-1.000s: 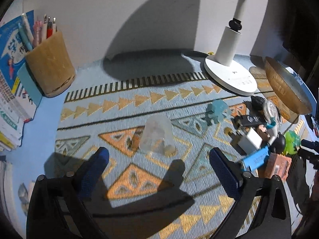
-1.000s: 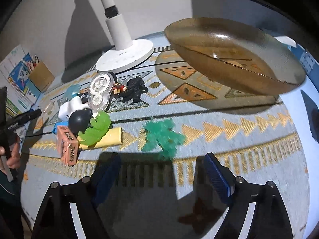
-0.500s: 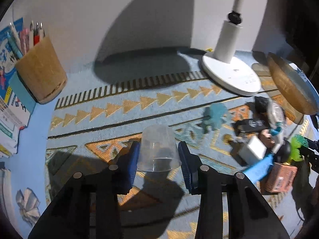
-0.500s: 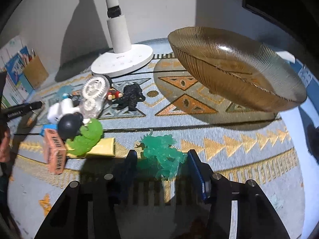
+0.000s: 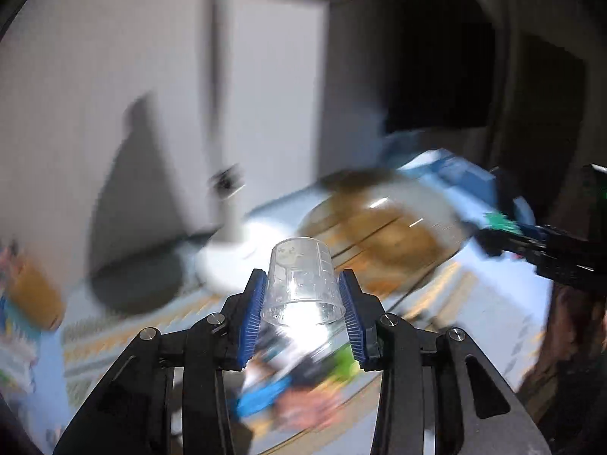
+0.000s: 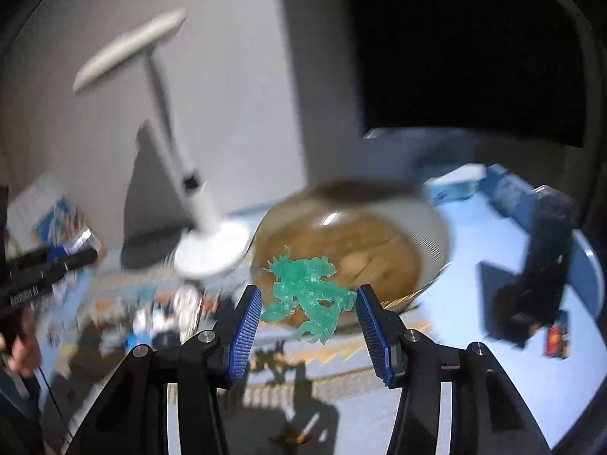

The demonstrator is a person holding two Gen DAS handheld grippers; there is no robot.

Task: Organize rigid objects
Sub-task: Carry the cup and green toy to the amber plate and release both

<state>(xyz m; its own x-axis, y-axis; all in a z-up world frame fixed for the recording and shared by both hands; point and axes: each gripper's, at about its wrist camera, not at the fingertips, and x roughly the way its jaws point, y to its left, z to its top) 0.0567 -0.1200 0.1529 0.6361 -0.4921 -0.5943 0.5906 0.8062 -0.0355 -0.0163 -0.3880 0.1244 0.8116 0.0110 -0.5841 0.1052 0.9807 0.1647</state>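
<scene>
My left gripper (image 5: 301,292) is shut on a clear plastic cup (image 5: 301,282), held upside down in the air above the patterned mat. My right gripper (image 6: 309,299) is shut on a translucent green figurine (image 6: 309,294), lifted off the mat in front of the amber glass bowl (image 6: 379,242). In the left wrist view the amber glass bowl (image 5: 383,227) lies ahead to the right, and the right gripper (image 5: 504,227) with the green figurine shows beyond it. The background is blurred by motion in both views.
A white desk lamp (image 6: 205,227) stands left of the bowl, its base (image 5: 235,254) just behind the cup. A blurred pile of small toys (image 5: 299,383) lies under my left gripper. A wooden pen holder (image 5: 34,295) is far left. A dark box (image 6: 538,261) stands right.
Both grippers closed on their objects on the mat, the left on the clear cup, the right on the green figurine, then lifted them and swung toward the amber bowl.
</scene>
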